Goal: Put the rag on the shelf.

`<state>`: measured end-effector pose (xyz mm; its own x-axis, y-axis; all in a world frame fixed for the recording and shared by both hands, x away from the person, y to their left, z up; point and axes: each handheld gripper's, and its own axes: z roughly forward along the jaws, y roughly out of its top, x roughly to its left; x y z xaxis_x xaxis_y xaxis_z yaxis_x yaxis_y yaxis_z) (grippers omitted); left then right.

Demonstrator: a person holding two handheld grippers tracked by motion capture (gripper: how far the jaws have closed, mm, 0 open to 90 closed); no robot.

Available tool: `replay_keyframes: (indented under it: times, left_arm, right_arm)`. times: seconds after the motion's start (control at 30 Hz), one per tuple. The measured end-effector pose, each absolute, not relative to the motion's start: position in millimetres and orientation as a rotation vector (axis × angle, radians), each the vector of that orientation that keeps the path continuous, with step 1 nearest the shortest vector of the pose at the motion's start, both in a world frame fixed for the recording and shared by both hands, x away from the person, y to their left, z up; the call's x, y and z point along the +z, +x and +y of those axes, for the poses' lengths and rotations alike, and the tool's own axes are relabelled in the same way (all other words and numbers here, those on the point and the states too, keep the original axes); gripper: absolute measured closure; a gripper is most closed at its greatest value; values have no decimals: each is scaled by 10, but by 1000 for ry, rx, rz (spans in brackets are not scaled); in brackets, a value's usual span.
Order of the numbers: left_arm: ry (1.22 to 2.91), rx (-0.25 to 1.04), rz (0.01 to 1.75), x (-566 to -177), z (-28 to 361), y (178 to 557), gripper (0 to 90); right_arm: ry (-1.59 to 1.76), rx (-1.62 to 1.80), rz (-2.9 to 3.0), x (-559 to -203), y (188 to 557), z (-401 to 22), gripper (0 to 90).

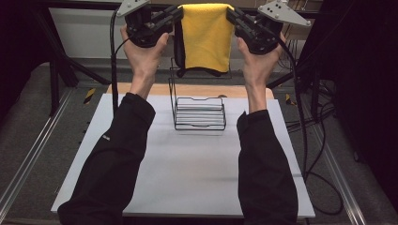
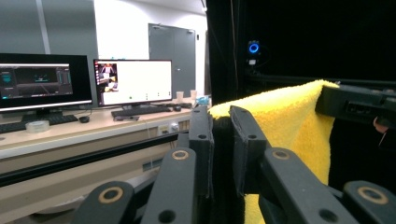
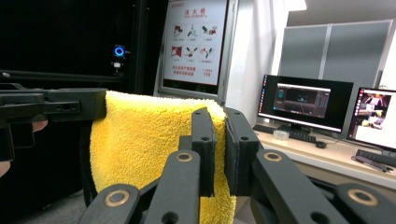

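A yellow towel (image 1: 206, 37) hangs folded high over the far end of the table, stretched between both grippers. My left gripper (image 1: 178, 11) is shut on its top left corner and my right gripper (image 1: 231, 13) is shut on its top right corner. In the left gripper view the jaws (image 2: 219, 116) pinch the towel's edge (image 2: 289, 121), with the other gripper (image 2: 359, 105) at the far end. The right gripper view shows its jaws (image 3: 218, 116) clamped on the towel (image 3: 144, 135), and the left gripper (image 3: 56, 105) beyond. A black wire rack (image 1: 199, 112) stands below the towel.
The rack sits on a white board (image 1: 187, 164) with a wooden strip (image 1: 187, 89) along its far edge. Cables (image 1: 319, 140) trail on the floor at the right. Monitors (image 2: 130, 81) on a desk stand behind the work area.
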<state>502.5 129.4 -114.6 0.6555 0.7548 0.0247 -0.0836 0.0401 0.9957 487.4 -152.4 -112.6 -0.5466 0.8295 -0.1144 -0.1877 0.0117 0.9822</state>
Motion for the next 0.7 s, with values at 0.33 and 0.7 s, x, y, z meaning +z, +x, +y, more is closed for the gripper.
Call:
replay_keyframes:
  times: [0.33,0.7]
  left_arm:
    - [1427,713,630,-1349,1360,5052,794]
    - [1487,701,635,-1642,1396,5105,794]
  right_arm:
    - [703,1647,1549,-1321,5011,-1474,842]
    - [735,1578,1639,-1543,5086,-1445,840]
